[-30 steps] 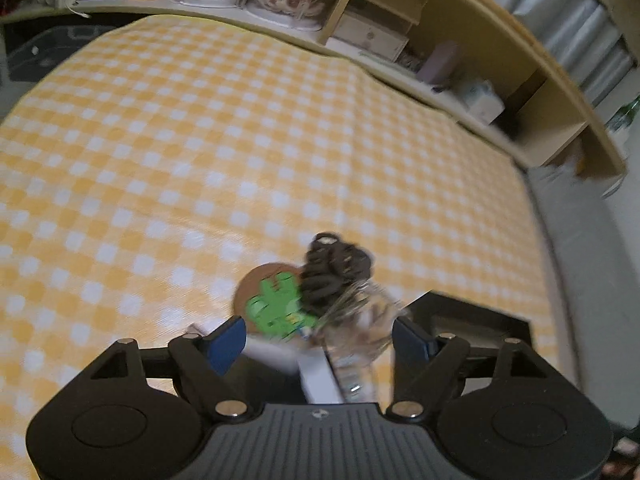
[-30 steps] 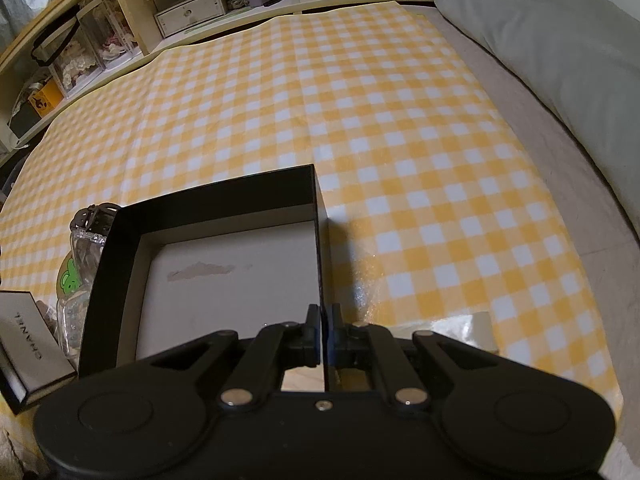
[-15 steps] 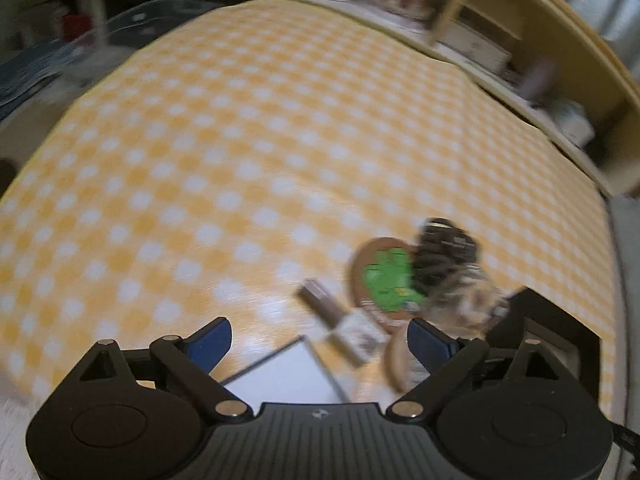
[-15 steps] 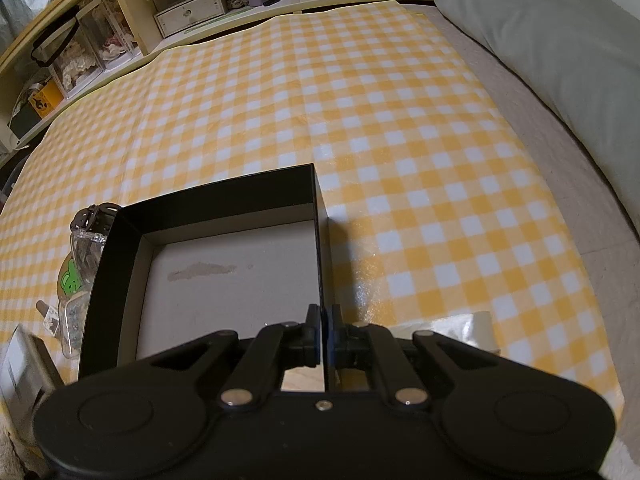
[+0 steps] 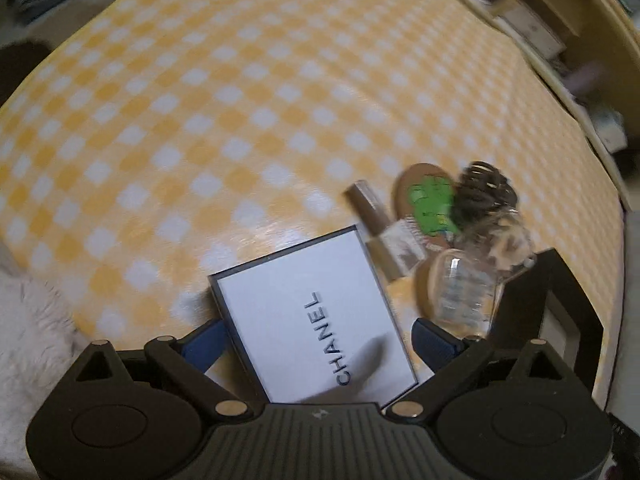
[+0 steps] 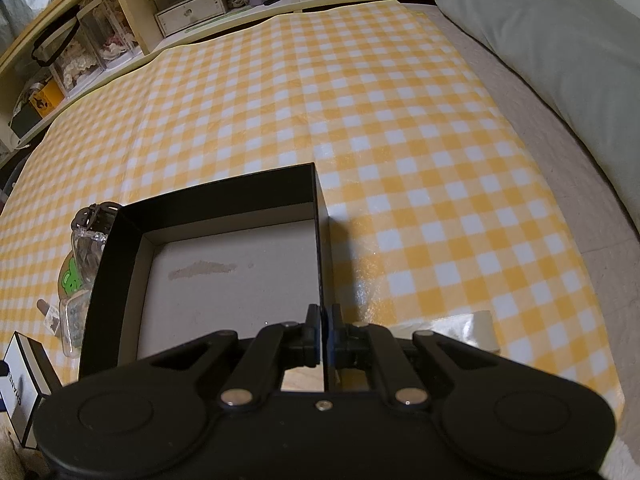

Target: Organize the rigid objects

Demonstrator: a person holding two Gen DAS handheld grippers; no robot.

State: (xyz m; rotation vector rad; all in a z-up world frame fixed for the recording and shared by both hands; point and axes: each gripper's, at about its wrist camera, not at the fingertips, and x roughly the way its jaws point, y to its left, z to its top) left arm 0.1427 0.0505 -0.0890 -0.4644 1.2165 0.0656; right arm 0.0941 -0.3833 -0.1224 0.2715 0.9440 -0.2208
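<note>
Two hand-held grippers work over a yellow-and-white checked cloth (image 6: 400,128) spread on a bed. The left hand-held gripper (image 5: 320,340) points steeply down with its jaws opening wide, and a flat white box (image 5: 316,312) with a dark border and printed lettering lies on the cloth between its blue pads (image 5: 204,340) without either pad pressing on it. At about two o'clock from that box, in the left wrist view, sits a small cluster: a little brown-capped bottle (image 5: 384,232), a round brown disc with a green figure (image 5: 428,204), a dark hair clip (image 5: 484,192) and a clear plastic case (image 5: 464,292), all close together or touching. Just past them, at three o'clock, stands the open black box (image 6: 216,268) with a pale, bare floor. The right hand-held gripper (image 6: 323,332) is pressed together on the thin right wall of this black box, pinching it near its near corner. In the right wrist view the white box (image 6: 24,380) shows at eight o'clock, beside the black box's left wall. A grey pillow (image 6: 560,40) lies at two o'clock, and shelves (image 6: 120,12) with bins run along eleven o'clock.
</note>
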